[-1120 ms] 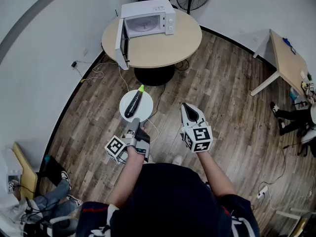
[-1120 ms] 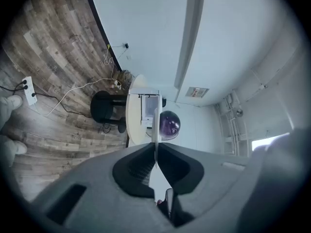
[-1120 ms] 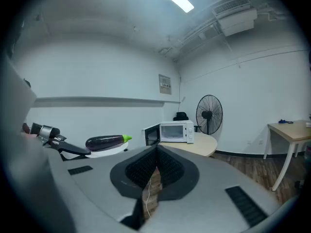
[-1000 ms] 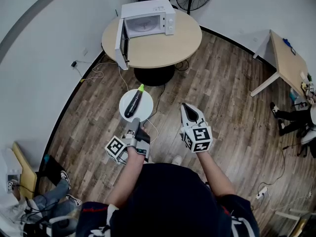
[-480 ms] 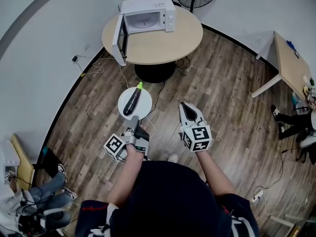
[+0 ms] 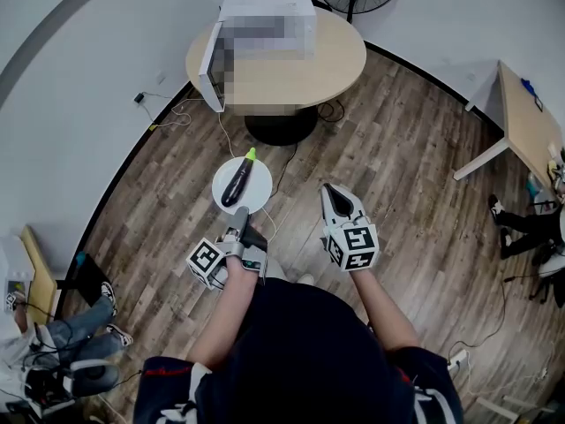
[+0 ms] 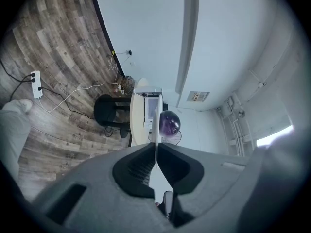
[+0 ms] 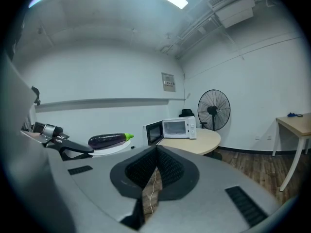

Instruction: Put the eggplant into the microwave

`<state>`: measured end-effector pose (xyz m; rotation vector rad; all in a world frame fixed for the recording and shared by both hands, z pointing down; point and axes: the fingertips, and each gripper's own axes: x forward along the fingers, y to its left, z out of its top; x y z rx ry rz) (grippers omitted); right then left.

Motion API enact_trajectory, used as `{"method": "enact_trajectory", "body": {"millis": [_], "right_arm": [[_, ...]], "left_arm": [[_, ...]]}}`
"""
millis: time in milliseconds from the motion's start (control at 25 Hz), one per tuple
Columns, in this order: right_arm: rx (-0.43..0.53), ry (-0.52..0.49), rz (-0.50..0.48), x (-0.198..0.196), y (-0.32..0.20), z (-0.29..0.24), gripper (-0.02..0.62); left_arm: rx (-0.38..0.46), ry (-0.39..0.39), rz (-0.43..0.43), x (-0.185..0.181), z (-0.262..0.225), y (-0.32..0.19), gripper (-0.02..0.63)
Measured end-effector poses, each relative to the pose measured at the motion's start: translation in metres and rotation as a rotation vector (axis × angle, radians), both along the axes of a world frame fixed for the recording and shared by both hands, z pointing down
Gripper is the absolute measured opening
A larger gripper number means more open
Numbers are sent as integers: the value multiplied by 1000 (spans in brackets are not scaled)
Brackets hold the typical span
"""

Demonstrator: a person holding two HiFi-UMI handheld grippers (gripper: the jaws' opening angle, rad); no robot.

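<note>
Over the wood floor [image 6: 397,175], short of the round desk [image 6: 309,73]: pinching a white plate [image 6: 258,197] by its rim in the left gripper [image 6: 238,213] jaws, eggplant [image 6: 236,182] lying on it. Holding the right gripper [image 6: 330,190] alongside, jaws pressed together, empty. Facing the open-doored microwave [image 8: 179,128] on that desk.

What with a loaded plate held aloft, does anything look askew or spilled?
Nothing stands out: the eggplant lies along the plate, held roughly level by its rim in the left gripper; the microwave ahead has its door open.
</note>
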<state>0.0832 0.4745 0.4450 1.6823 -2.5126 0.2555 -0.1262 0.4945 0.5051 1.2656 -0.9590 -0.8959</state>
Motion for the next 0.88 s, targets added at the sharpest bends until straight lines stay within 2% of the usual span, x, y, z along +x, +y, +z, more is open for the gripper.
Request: {"method": "enact_trajectory", "body": {"millis": [240, 520, 880], "right_arm": [[-3, -3, -13, 5, -11, 2, 12], [-23, -2, -26, 9, -29, 9, 12], [-39, 17, -35, 2, -95, 19, 11]], "left_arm": [[-13, -15, -10, 4, 1, -6, 26], [-27, 7, -21, 9, 3, -27, 26], [-27, 5, -40, -4, 10, -95, 26]]}}
